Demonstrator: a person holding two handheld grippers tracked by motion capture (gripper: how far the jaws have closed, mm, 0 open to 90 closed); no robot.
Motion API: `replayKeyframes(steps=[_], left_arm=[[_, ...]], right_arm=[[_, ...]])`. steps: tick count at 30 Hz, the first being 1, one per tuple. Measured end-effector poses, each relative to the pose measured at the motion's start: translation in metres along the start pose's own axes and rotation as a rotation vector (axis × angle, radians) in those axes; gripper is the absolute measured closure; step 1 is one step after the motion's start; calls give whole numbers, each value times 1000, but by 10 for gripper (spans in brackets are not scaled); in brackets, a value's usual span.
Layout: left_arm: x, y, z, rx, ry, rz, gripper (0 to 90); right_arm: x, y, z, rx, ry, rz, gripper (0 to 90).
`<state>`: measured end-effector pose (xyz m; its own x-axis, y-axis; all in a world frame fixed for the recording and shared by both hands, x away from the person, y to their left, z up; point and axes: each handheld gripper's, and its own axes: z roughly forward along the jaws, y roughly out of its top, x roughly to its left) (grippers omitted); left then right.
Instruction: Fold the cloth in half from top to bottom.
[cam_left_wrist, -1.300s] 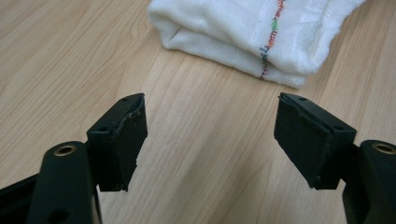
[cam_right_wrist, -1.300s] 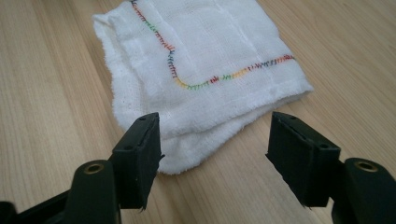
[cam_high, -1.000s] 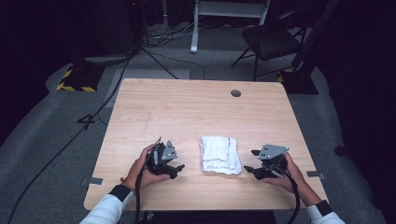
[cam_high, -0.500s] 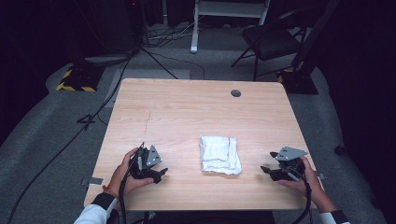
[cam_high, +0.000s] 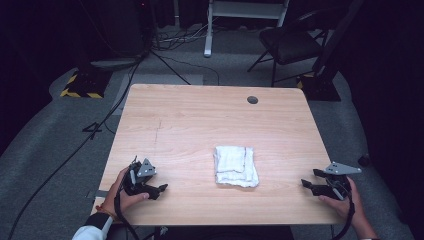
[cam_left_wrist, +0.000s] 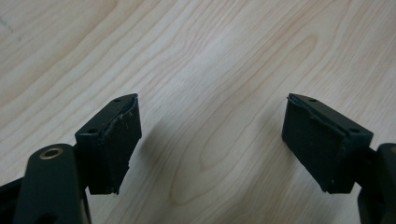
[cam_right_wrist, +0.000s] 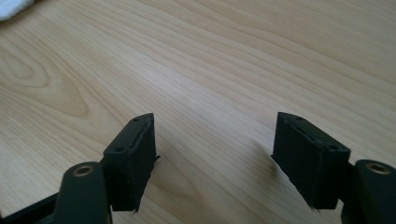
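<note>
1. Landmark: I take the folded white towel (cam_high: 235, 166) as reference. It lies flat on the light wooden table (cam_high: 200, 120), toward the near edge and about midway across. No print, label or brand can be read on it.
2. Left gripper (cam_high: 161, 189): I see it well to the left of the towel, low over the table's near-left corner, held in my left hand (cam_high: 120, 192). Its grey three-cornered plate faces up. In the left gripper view (cam_left_wrist: 210, 140) the two black jaws stand wide apart with nothing but bare wood grain between them.
3. Cable hole (cam_high: 252, 100): a small dark round grommet sits in the tabletop beyond the towel, toward the far edge and slightly right.
4. Right gripper (cam_high: 306, 181): well to the right of the towel, at the table's near-right edge, held in my right hand (cam_high: 345, 202). In the right gripper view (cam_right_wrist: 212, 149) its jaws are likewise spread apart over bare wood, gripping nothing; a white corner of the towel (cam_right_wrist: 14, 8) shows at the upper left.
5. Writing: I can read none on either gripper or on the table.
</note>
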<state>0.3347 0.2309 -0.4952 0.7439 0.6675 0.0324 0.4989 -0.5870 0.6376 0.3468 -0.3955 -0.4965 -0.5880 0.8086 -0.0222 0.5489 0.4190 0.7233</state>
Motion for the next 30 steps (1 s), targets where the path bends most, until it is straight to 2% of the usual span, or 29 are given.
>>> replayKeyframes(steps=[4,7,30], left_arm=[[9,-10,-3,-26,-26,-54,189],[12,-18,-3,-75,-7,-69,184],[11,-18,-3,-75,2,-75,180]], right_arm=[[-6,-10,-3,-27,-10,44,294],[-6,-11,-3,-30,-22,48,271],[-4,-11,-2,-35,-41,63,256]])
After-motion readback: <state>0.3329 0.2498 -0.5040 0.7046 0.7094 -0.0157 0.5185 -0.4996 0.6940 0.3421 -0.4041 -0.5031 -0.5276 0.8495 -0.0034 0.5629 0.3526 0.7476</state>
